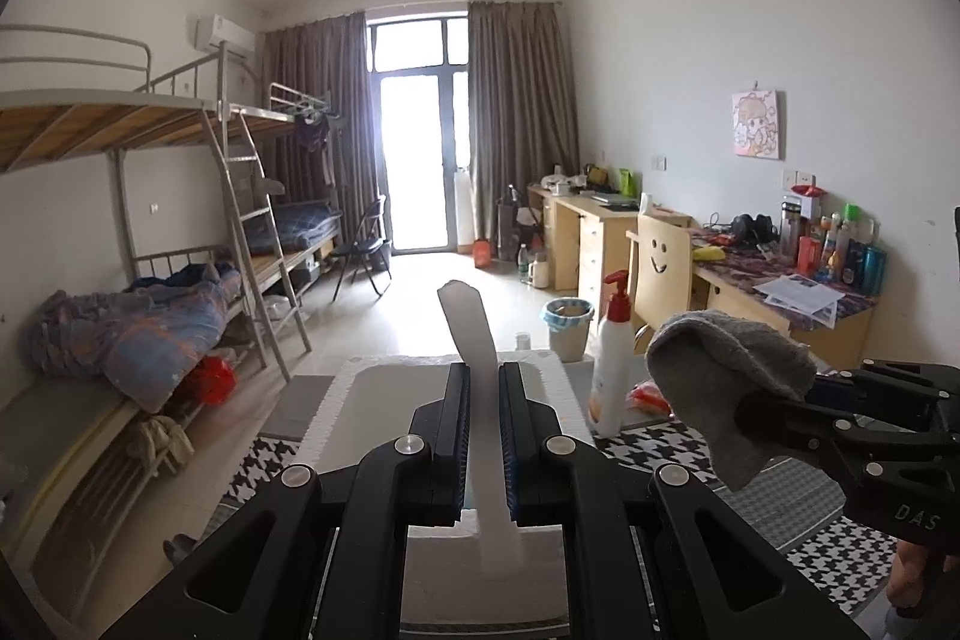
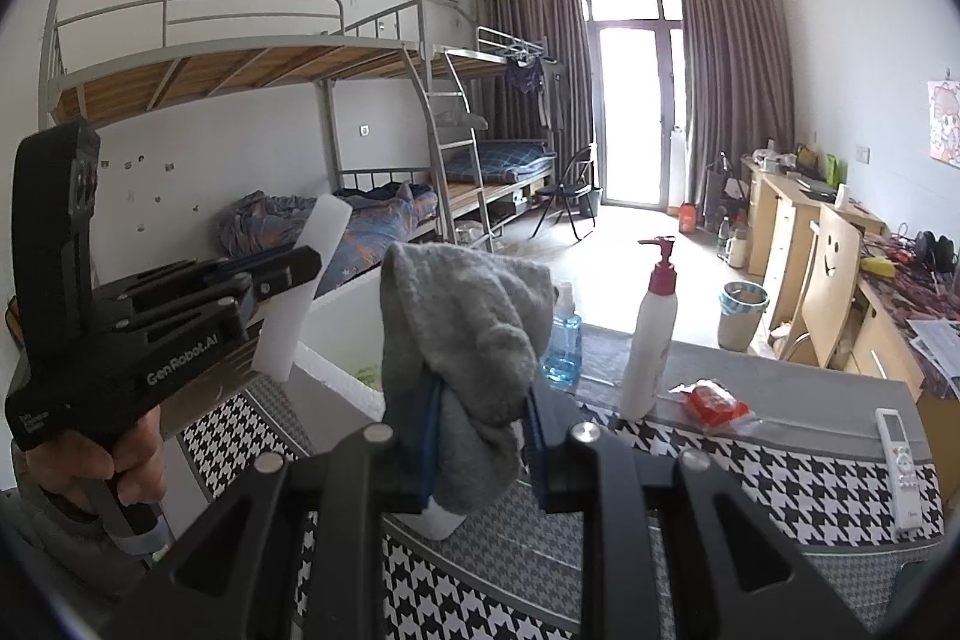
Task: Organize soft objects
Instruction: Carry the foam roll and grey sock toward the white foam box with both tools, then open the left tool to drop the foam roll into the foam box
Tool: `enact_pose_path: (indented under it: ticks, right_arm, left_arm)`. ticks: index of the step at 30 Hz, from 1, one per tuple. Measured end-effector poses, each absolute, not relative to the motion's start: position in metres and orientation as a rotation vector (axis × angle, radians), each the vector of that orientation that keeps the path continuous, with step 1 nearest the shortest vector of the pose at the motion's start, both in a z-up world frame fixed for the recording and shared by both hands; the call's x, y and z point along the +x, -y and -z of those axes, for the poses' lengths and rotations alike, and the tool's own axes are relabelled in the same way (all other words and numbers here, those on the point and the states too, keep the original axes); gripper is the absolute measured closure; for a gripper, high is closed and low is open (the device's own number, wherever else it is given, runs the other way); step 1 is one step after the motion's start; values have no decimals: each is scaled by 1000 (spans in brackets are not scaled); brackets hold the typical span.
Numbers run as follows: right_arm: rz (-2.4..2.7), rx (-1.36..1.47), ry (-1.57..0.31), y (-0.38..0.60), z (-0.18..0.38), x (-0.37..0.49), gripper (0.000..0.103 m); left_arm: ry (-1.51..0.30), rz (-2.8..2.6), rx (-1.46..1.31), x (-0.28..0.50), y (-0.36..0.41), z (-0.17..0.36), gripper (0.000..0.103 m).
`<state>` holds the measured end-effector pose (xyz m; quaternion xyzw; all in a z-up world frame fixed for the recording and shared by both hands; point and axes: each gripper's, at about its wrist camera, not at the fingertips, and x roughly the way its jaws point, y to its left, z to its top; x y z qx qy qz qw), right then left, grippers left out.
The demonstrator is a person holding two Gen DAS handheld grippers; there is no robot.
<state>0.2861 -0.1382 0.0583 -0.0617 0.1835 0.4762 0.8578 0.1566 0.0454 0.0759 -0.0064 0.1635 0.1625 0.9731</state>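
Observation:
My left gripper (image 1: 485, 388) is shut on a white foam strip (image 1: 474, 340) that stands upright between its jaws, above a white foam box (image 1: 360, 388). In the right wrist view the same gripper (image 2: 300, 268) holds the strip (image 2: 306, 280) at the left. My right gripper (image 2: 483, 400) is shut on a grey sock (image 2: 462, 316) that bunches above the jaws and hangs below them. In the left wrist view the sock (image 1: 726, 370) and right gripper (image 1: 780, 412) are at the right, raised above the table.
A houndstooth-patterned table (image 2: 750, 466) holds a white pump bottle (image 2: 651, 340), a blue bottle (image 2: 564, 340), a red packet (image 2: 714, 403) and a remote (image 2: 900, 466). Bunk beds (image 2: 360, 130) stand at the left, desks and a chair (image 2: 834, 280) at the right.

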Motion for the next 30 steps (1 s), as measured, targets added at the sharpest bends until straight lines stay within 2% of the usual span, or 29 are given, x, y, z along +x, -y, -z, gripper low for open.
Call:
enact_pose_path:
  ticks: [30]
  right_arm:
    - [-931, -140, -432, 109, -53, 300, 75]
  left_arm:
    - [-432, -333, -60, 200, -94, -53, 93]
